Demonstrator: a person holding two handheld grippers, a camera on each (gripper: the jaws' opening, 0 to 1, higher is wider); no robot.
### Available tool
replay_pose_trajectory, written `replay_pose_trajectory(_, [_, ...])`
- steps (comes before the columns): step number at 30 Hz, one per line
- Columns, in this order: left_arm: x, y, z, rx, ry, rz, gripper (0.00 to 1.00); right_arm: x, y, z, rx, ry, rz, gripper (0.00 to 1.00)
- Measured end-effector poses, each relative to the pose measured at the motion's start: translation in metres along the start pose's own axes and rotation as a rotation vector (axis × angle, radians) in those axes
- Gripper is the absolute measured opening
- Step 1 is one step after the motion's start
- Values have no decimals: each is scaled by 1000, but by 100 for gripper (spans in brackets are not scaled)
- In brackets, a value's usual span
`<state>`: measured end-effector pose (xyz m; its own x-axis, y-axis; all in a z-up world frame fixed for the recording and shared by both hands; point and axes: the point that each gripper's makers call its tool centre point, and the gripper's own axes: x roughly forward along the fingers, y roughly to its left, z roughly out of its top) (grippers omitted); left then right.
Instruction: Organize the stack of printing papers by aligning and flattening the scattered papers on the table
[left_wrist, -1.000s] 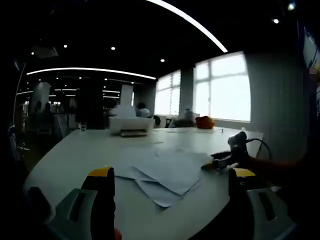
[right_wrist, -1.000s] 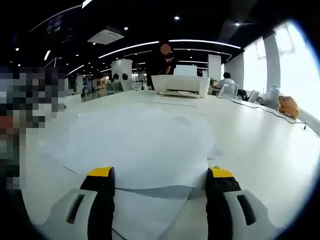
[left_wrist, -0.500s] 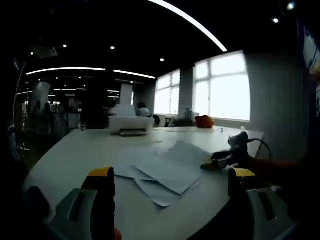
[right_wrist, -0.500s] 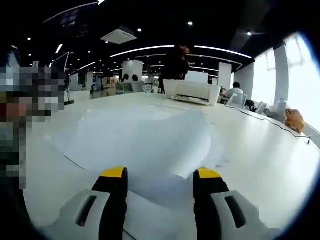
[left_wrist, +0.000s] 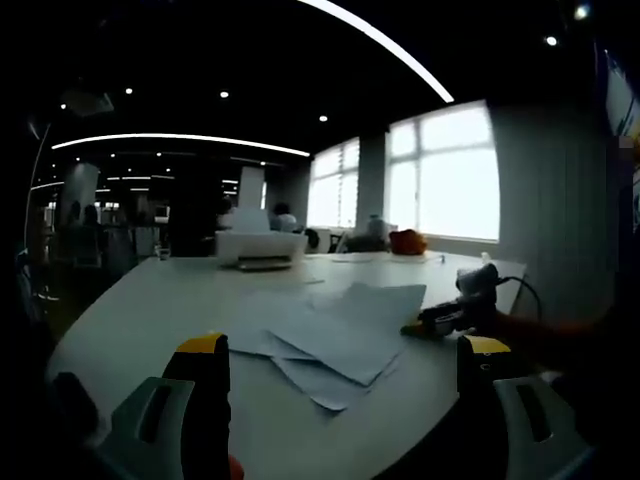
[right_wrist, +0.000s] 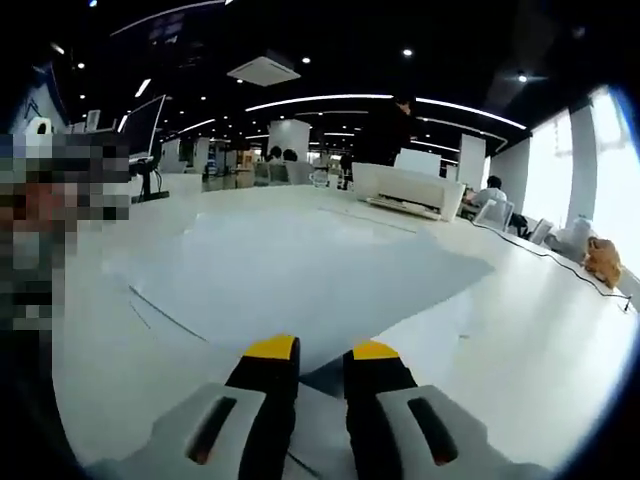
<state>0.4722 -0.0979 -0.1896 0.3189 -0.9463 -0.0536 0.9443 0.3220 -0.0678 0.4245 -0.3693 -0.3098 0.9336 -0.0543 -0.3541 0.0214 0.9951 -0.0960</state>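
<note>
Right gripper (right_wrist: 320, 350) pinches the top sheet (right_wrist: 300, 280) at six o'clock, jaws nearly together. Left gripper (left_wrist: 340, 345) gapes wide. Pull crooked and the papers (left_wrist: 320, 345) could skew or crease.

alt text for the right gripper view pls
The right claw is nearly shut on the near edge of a sheet of white paper on a white table. A white printer stands at the far end.

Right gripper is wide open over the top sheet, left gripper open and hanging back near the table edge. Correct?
Not quite. The right gripper is nearly shut, pinching the edge of the top sheet, as the right gripper view shows. The rest holds: the left gripper is open, hanging back near the table edge.
</note>
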Motion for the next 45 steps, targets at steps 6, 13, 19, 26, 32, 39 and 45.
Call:
replay_pose_trajectory(6, [-1,-1,1,-1,-4,-1,97,2,-2,-1,34,6,8,11])
replay_pose_trajectory(13, [-2,0,2,1,-5,2,97,4,-3,-2,87,19,16,8])
replay_pose_trajectory(19, [-1,0,4,3,-7,2,97,4,-3,-2,105,25,17,5])
replay_pose_trajectory(26, [0,0,3,4,-3,2,97,2,-3,-3,121,30,15,0])
replay_pose_trajectory(32, [0,0,4,4,-5,1,97,0,-3,-1,127,24,7,0])
replay_pose_trajectory(39, [0,1,4,3,-6,3,97,-6,-6,4,147,0,0,0])
replay_pose_trajectory(45, [0,2,4,2,-7,5,97,-9,-7,7,157,-13,-2,0])
